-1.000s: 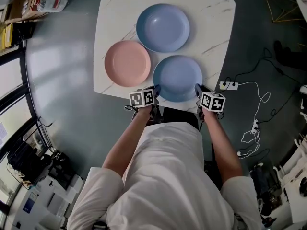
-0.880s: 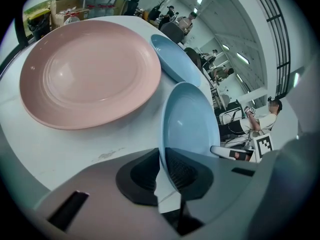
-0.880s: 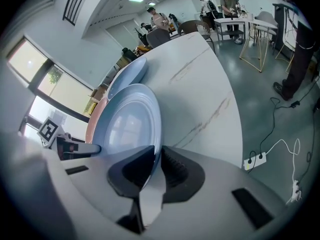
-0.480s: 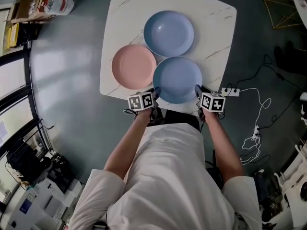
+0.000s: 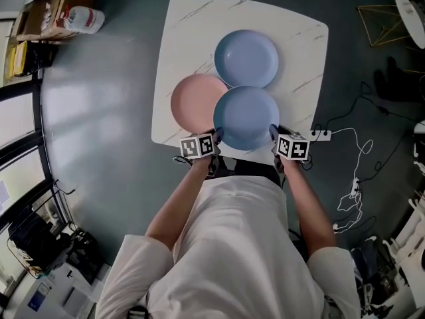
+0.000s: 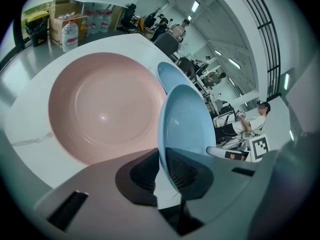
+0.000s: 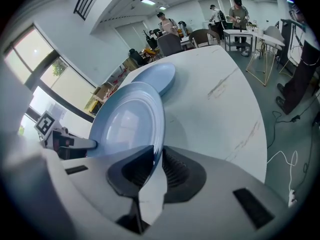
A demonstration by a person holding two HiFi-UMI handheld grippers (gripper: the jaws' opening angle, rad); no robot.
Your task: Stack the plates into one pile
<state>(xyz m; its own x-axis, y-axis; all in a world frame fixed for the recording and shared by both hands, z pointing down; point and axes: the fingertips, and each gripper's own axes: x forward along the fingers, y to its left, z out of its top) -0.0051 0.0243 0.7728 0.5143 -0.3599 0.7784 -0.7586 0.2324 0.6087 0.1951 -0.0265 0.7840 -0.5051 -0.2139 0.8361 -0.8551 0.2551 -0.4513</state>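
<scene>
My left gripper [image 6: 162, 173]: jaws pinch one rim of blue plate [image 5: 246, 117]. My right gripper [image 7: 154, 171]: jaws, just eased wider, pinch the opposite rim. Beyond my left jaws: pink plate [image 5: 192, 102], partly under it. Farthest ahead: second blue plate [image 5: 246, 58], on table [image 5: 302, 45].

A white marbled desk [image 5: 302, 45] stands on a glossy grey floor [image 5: 99, 98]. Windows [image 5: 12, 118] line the left edge of the frame. A cardboard box [image 5: 33, 15] sits at upper left, and a white power strip [image 5: 321, 135] with its cable lies at right.
</scene>
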